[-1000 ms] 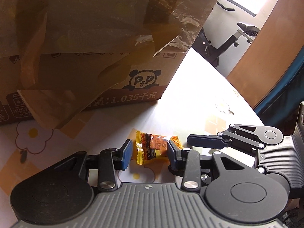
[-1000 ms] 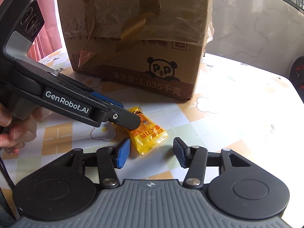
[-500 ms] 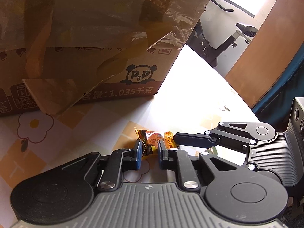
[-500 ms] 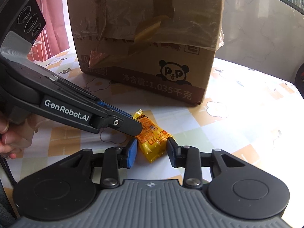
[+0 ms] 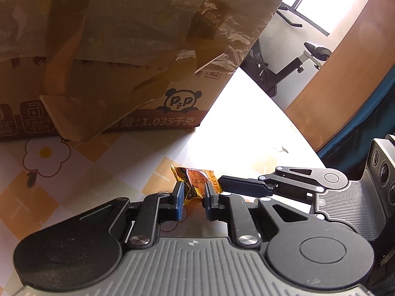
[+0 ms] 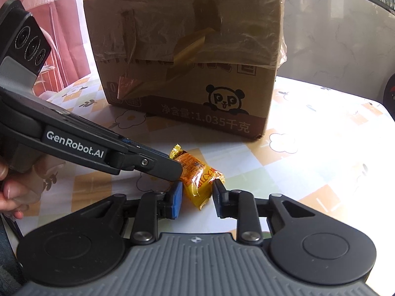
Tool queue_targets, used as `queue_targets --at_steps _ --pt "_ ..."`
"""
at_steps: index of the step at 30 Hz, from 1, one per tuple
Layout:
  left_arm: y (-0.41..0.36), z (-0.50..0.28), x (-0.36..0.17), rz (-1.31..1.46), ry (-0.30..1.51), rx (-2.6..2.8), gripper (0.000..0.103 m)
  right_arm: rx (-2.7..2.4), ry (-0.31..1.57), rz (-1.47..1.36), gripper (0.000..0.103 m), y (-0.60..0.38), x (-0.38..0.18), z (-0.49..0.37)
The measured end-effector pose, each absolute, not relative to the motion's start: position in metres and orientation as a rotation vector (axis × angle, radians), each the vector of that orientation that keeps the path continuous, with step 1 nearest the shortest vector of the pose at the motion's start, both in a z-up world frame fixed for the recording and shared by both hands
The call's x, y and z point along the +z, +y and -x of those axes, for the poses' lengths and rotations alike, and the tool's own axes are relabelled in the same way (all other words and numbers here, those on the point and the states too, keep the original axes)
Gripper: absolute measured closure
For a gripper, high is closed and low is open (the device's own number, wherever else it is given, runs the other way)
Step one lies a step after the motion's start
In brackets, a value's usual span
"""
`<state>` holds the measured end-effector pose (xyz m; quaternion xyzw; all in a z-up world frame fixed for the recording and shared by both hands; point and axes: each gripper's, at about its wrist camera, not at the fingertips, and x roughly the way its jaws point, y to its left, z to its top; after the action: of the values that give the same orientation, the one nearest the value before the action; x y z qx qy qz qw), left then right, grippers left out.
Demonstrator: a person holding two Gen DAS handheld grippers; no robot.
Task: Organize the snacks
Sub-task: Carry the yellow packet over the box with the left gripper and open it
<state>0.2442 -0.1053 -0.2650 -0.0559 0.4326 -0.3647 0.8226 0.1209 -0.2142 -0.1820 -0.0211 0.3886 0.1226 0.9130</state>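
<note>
A small yellow-orange foil-wrapped snack packet [image 6: 197, 176] lies on the pale tablecloth printed with white flowers and orange squares [image 6: 308, 162], in front of the box and between the two grippers. In the left wrist view the same packet [image 5: 195, 181] sits between the left gripper [image 5: 193, 194]'s blue-padded fingertips [image 5: 179, 198], which are drawn close and press its crinkled near end from both sides. The right gripper [image 6: 197, 197] comes at the packet from the other side; its jaws are part-spread around the packet's lower end, with the blue left pad [image 6: 175, 199] just beside the wrapper and the black right tip at its edge, though firm contact cannot be told. In the right wrist view the left gripper's long black finger, marked "GenRobot.AI" [image 6: 74, 145], crosses from the left and overlaps the packet's upper end. Behind stands a large brown cardboard box with a panda logo and printed Chinese text [image 6: 187, 56], its upper part covered in crumpled clear plastic and loose tape. A person's fingers [image 6: 9, 192] show at the left edge. Farther off, in the left wrist view, stand a black exercise bike [image 5: 291, 66] and a brown wooden panel [image 5: 345, 61].
</note>
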Motion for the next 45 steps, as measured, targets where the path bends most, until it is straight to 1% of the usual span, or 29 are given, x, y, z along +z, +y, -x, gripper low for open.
queue_targets --at_steps 7,18,23,29,36,38,43,45 --pt "-0.1 -0.239 -0.23 0.116 0.826 -0.777 0.085 0.257 0.736 0.096 0.075 -0.209 -0.152 -0.12" --pt "-0.085 -0.234 -0.127 0.131 0.581 -0.769 0.085 0.26 0.518 0.219 0.075 -0.194 -0.052 -0.13" --pt "-0.078 -0.245 -0.093 0.132 0.51 -0.756 0.085 0.276 0.473 0.253 0.075 -0.189 -0.016 -0.153" --pt "-0.078 -0.284 -0.071 0.127 0.537 -0.712 0.085 0.306 0.475 0.283 0.075 -0.185 0.001 -0.207" --pt "-0.087 -0.321 -0.069 0.1 0.587 -0.661 0.085 0.308 0.552 0.272 0.076 -0.18 -0.002 -0.259" --pt "-0.09 -0.326 -0.072 0.111 0.607 -0.668 0.085 0.324 0.588 0.256 0.079 -0.18 -0.004 -0.268" --pt "-0.089 -0.334 -0.077 0.103 0.63 -0.618 0.084 0.314 0.632 0.278 0.079 -0.176 -0.007 -0.273" --pt "-0.085 -0.335 -0.076 0.1 0.637 -0.594 0.082 0.306 0.634 0.262 0.077 -0.177 -0.007 -0.272"
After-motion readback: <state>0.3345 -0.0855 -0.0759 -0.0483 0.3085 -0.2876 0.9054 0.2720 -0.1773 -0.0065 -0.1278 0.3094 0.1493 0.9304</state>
